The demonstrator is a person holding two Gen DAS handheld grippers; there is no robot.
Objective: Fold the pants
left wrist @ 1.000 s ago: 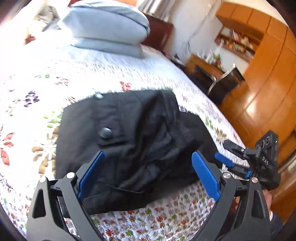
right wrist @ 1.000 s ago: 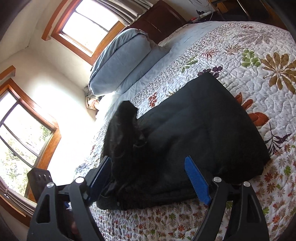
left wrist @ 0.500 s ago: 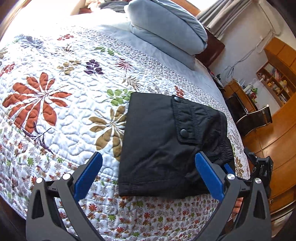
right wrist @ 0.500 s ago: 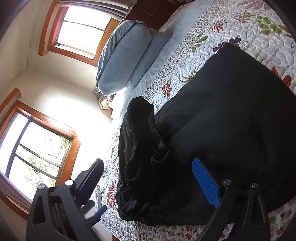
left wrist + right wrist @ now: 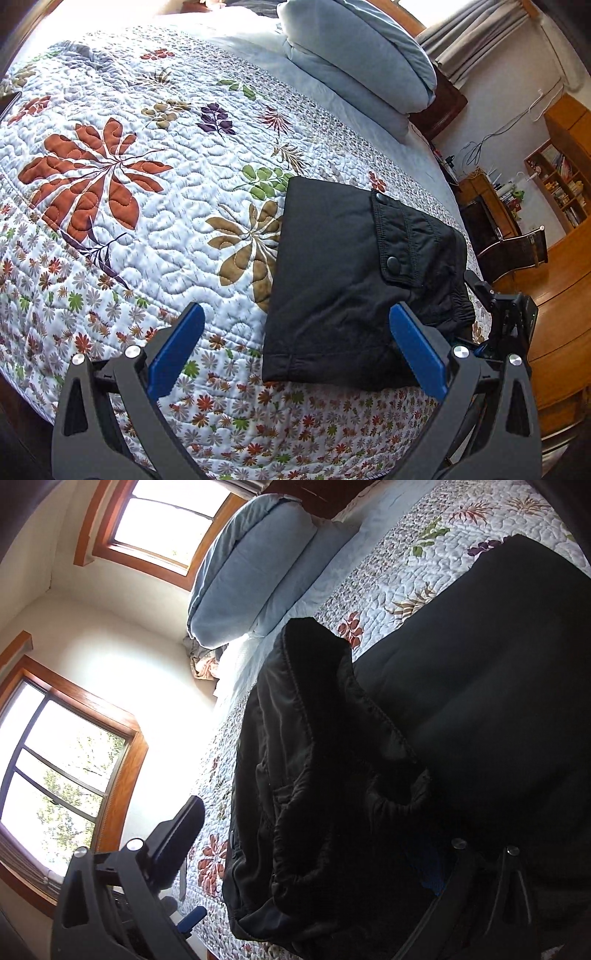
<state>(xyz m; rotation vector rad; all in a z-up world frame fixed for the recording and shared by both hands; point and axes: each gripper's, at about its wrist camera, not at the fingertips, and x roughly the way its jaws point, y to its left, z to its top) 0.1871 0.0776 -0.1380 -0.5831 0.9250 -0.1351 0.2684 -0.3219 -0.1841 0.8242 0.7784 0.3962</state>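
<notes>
Jaws on the left gripper [image 5: 297,354] spread wide, blue pads apart, nothing between them; it hangs above the near edge of the bed. Right gripper [image 5: 325,853] also spread: left finger clear against the bright wall, right finger sunk behind dark cloth, only a scrap of blue pad showing (whether that finger touches fabric, cannot tell).

Folded black fabric pants [image 5: 354,291] lie as a compact rectangular bundle on the white quilted bedspread with leaf and flower prints [image 5: 122,229], near the bed's front edge and toward its right side in the left wrist view. Flapped pocket with two black snap buttons [image 5: 400,242] faces up on the bundle's right half. Elasticated waistband bunched along the right edge. From the right wrist view the same bundle [image 5: 424,738] fills most of the frame, its gathered end standing up in a rumpled hump.

Right gripper body visible just beyond the pants' right edge in the left wrist view.

Further out: stacked pale blue pillows [image 5: 362,62] at the head of the bed, two wood-framed windows [image 5: 62,768] in the corner, wooden shelving [image 5: 557,184] and a dark chair [image 5: 517,247] on a wood floor.
</notes>
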